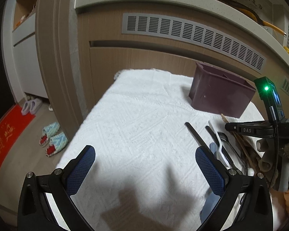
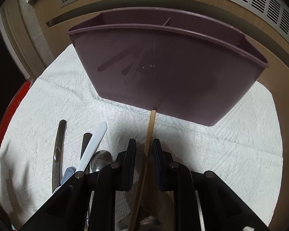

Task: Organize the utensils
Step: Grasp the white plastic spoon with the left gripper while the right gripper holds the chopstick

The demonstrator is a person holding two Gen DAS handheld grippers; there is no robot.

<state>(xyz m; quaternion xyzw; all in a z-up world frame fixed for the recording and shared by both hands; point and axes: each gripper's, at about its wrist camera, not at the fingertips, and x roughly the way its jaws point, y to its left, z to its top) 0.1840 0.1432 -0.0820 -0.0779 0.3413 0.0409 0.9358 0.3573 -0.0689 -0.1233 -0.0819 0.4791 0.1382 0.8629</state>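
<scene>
A purple divided utensil holder (image 2: 163, 73) stands on the white towel (image 2: 231, 154); it also shows in the left wrist view (image 1: 219, 96). A pile of utensils lies beside it: dark handles, a white handle (image 2: 94, 146), a metal spoon (image 2: 101, 160) and wooden chopsticks (image 1: 242, 146). My right gripper (image 2: 144, 144) straddles one wooden chopstick (image 2: 149, 134) whose tip touches the holder's base; the jaws are narrow but a gap shows on each side. My left gripper (image 1: 144, 154) is wide open and empty over bare towel, left of the utensil pile (image 1: 219, 146).
The towel (image 1: 134, 125) covers a small table against a wooden cabinet with a grey vent (image 1: 192, 32). Slippers (image 1: 52, 138) and a red mat (image 1: 5, 138) lie on the floor at left. The right gripper's body (image 1: 260, 130) is at the right edge.
</scene>
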